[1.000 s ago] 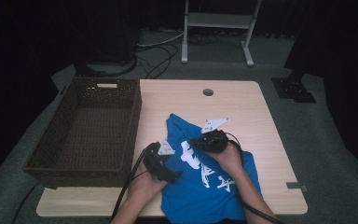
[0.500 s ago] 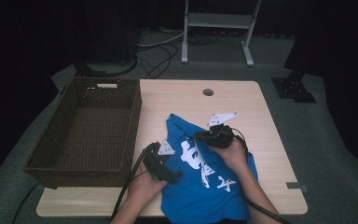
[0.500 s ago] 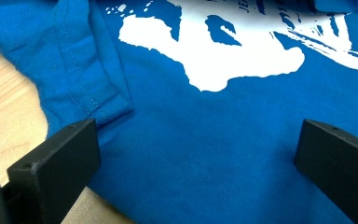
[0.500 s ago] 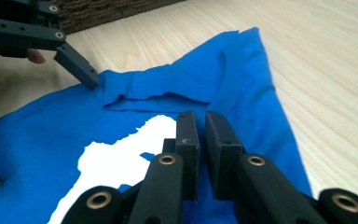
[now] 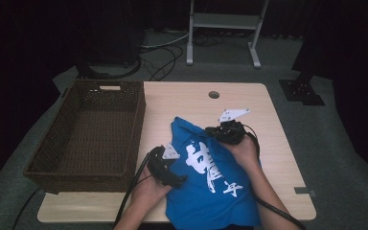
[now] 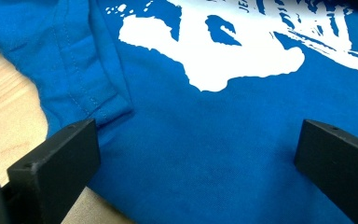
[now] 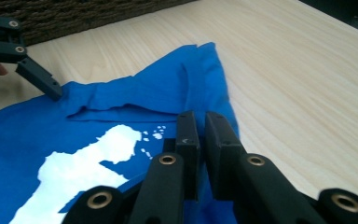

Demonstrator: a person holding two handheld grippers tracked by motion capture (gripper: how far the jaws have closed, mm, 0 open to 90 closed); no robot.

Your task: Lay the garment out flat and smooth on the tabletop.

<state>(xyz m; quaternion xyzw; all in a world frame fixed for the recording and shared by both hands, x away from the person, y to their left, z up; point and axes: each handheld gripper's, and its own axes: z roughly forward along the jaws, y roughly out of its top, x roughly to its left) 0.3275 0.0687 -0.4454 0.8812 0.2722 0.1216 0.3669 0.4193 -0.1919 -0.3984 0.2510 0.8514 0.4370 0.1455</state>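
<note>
a blue t-shirt [image 5: 206, 191] with white print lies crumpled on the near half of the wooden bench [image 5: 278, 124], its lower edge hanging over the front edge. the right claw [image 7: 199, 122] is pressed together, pinching a fold of the shirt's cloth near its far edge. the left claw [image 6: 196, 154] is spread wide, its jaws straddling the shirt's left side by a seam. a dark wicker basket [image 5: 43, 153] sits on the bench's left side, just beside the shirt.

bare table [image 5: 278, 143] right of shirt [image 5: 211, 201]; basket [image 5: 91, 139] walls off left.
</note>
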